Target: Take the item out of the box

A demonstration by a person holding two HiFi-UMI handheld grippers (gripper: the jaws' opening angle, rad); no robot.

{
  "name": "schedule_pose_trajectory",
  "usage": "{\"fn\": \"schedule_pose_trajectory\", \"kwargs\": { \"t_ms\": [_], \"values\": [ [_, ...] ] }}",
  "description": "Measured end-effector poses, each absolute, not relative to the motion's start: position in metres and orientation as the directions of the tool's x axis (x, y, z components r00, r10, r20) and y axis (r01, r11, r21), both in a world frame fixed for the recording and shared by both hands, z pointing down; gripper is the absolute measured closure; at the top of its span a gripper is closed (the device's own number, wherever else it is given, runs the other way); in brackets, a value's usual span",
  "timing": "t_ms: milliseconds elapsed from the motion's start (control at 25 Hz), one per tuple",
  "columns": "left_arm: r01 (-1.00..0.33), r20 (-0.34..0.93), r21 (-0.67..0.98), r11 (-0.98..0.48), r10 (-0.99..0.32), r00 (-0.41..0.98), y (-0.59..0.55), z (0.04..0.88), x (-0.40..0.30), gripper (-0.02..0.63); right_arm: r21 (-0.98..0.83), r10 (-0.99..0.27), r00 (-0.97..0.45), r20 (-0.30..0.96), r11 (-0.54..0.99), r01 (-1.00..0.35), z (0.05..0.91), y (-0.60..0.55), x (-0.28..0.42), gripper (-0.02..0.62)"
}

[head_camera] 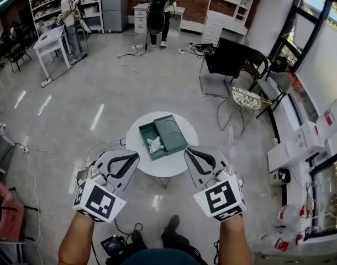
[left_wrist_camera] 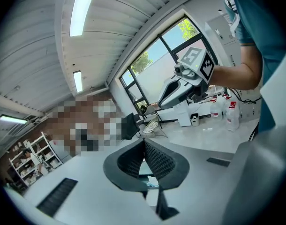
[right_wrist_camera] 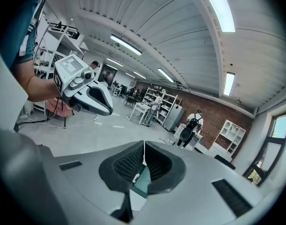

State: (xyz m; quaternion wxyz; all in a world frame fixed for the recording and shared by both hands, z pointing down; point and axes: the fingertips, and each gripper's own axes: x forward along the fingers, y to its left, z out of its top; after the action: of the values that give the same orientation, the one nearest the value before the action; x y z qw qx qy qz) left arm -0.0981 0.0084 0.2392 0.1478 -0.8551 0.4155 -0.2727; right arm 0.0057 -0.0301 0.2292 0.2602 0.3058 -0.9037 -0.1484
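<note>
Left claw (head_camera: 135,157) and right claw (head_camera: 189,152) together, empty, near round white table (head_camera: 177,169) on glossy grey floor (head_camera: 102,93).

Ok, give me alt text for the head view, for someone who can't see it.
An open green box holding a crumpled white item sits on a round white table. Nearer the camera, the left gripper and right gripper hover shut and empty at either side of the table's near edge.

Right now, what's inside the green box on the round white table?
A small crumpled white item lies in the open green rectangular box. What it is, and anything under it, cannot be made out.
</note>
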Motion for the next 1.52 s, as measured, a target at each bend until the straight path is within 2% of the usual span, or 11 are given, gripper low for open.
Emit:
{"fn": "schedule_pose_trajectory", "kwargs": {
  "t_ms": [480,720,1240,1520],
  "values": [
    [-0.674,0.374,-0.487,-0.556,-0.83,0.414,-0.084,0.255,-0.035,0.587,0.392,-0.552,-0.747,0.37,0.822,-0.414,0.244,-0.131,0.061,0.555],
    [-0.661,0.394,-0.489,-0.569,-0.821,0.414,-0.115,0.255,-0.014,0.587,0.384,-0.558,-0.748,0.359,0.819,-0.426,0.243,-0.166,0.084,0.556],
    [-0.588,0.401,-0.445,-0.676,-0.737,0.544,-0.23,0.269,-0.01,0.586,0.384,-0.648,-0.641,0.412,0.761,-0.523,0.254,-0.249,0.092,0.556],
    [-0.533,0.397,-0.431,-0.728,-0.684,0.612,-0.284,0.274,-0.049,0.587,0.388,-0.702,-0.573,0.423,0.712,-0.585,0.25,-0.29,0.055,0.555]
  ]
}}
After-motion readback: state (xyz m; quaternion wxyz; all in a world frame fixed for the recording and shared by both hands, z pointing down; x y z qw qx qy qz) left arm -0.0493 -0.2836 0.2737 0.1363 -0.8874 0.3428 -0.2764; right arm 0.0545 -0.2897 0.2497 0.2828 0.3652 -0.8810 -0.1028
